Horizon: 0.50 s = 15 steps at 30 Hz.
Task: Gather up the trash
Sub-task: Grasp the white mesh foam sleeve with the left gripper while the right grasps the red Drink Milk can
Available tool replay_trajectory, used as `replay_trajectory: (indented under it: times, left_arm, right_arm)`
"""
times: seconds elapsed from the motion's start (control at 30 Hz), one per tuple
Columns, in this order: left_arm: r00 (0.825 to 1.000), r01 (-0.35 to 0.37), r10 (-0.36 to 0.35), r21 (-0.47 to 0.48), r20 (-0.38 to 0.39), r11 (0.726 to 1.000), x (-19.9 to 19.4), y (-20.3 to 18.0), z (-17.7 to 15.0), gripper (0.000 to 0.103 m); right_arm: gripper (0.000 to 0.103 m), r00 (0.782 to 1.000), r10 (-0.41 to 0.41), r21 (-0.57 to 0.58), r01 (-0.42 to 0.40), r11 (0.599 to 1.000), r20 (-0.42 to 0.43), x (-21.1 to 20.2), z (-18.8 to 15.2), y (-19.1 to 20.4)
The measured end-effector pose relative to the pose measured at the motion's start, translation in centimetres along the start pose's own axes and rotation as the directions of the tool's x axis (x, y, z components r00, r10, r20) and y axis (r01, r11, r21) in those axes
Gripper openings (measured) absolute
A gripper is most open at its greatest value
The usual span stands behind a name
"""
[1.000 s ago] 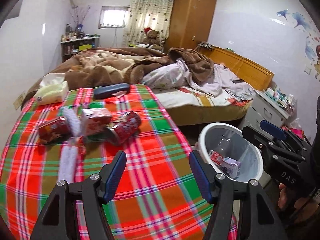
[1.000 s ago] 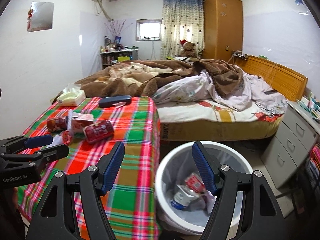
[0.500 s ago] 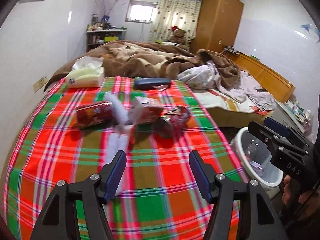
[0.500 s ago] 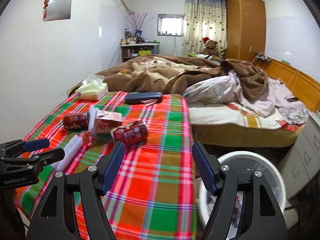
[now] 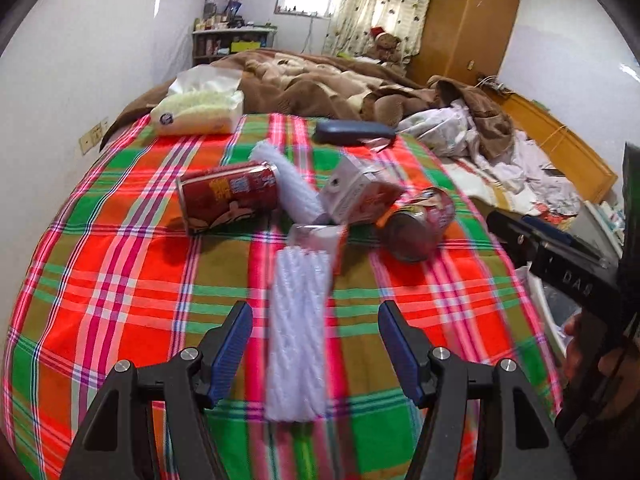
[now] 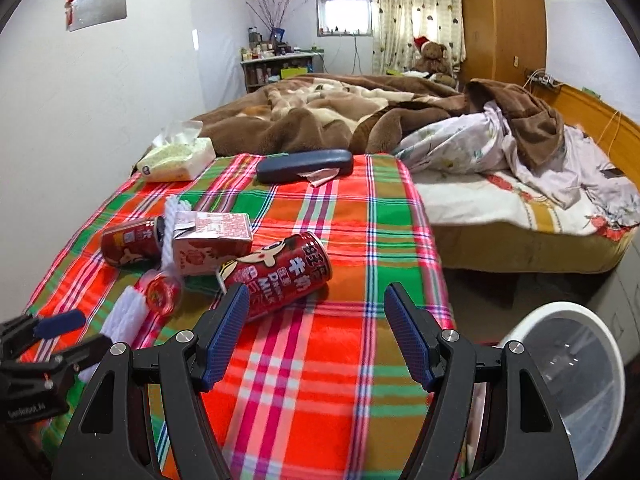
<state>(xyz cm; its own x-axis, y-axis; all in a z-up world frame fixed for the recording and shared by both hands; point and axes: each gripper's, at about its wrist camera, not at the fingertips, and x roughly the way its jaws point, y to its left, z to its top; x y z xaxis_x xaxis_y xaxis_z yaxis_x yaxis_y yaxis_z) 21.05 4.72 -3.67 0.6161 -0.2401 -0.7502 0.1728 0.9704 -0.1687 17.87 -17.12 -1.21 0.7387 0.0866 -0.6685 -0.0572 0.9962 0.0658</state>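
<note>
Trash lies on a plaid-covered table: two red milk cans, a pink milk carton, a small red-lidded cup and white ribbed foam wrap. My left gripper is open, its fingers on either side of the foam wrap, above it. My right gripper is open just in front of the nearer can, holding nothing. A white bin stands on the floor to the right of the table.
A tissue pack and a dark blue case lie at the table's far edge. Behind is an unmade bed with a brown blanket. A wooden wardrobe stands at the back. A drawer unit is at the far right.
Both grippers swung left from over the bin toward the table and sank. The left one now hangs over the foam wrap; the right one faces the nearer can. Their jaws kept the same width.
</note>
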Motion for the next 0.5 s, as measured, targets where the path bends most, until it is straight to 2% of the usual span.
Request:
replay_trajectory:
  times: [0.4, 0.5]
  left_arm:
    - [0.998, 0.011, -0.013, -0.029, -0.067, 1.000, 2.8, 1.9, -0.1, 0.065]
    - [0.997, 0.013, -0.015, -0.024, -0.078, 1.000, 3.2, 2.0, -0.1, 0.065]
  right_arm:
    - [0.071, 0.993, 0.073, 0.130, -0.061, 0.990, -0.091, 4.5, 1.4, 0.6]
    - [0.072, 0.993, 0.062, 0.136, -0.048, 0.989, -0.101, 4.9, 1.8, 1.1]
